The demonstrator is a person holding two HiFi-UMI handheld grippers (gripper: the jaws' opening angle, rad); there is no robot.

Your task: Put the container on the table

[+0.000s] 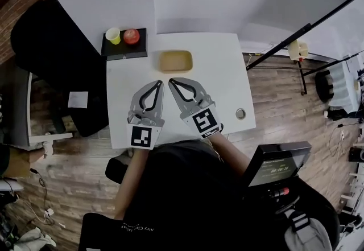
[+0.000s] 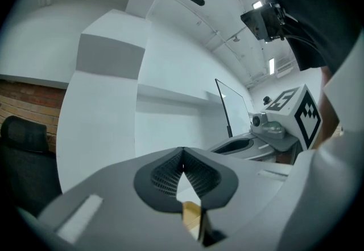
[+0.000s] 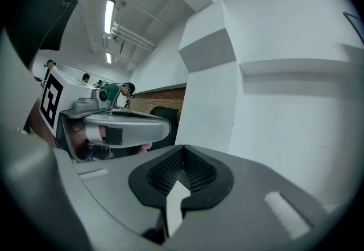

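Head view looks down on a white table in front of the seated person, who reaches out over its near half with both tools. The left gripper and the right gripper lie side by side, tips angled in toward each other. Each gripper view shows the ribbed pads pressed together with nothing caught between them, so both tongs are shut and empty.

At the far left corner sits a black tray. The container, a shallow tan box, stands upright on the tabletop just beyond the two tips and apart from them. On the tray are a yellow cup and a red fruit. A small round disc rests near the table's right edge.

As I read it, the placing is done: the container is down on the table and released, and only drawing the grippers back remains.
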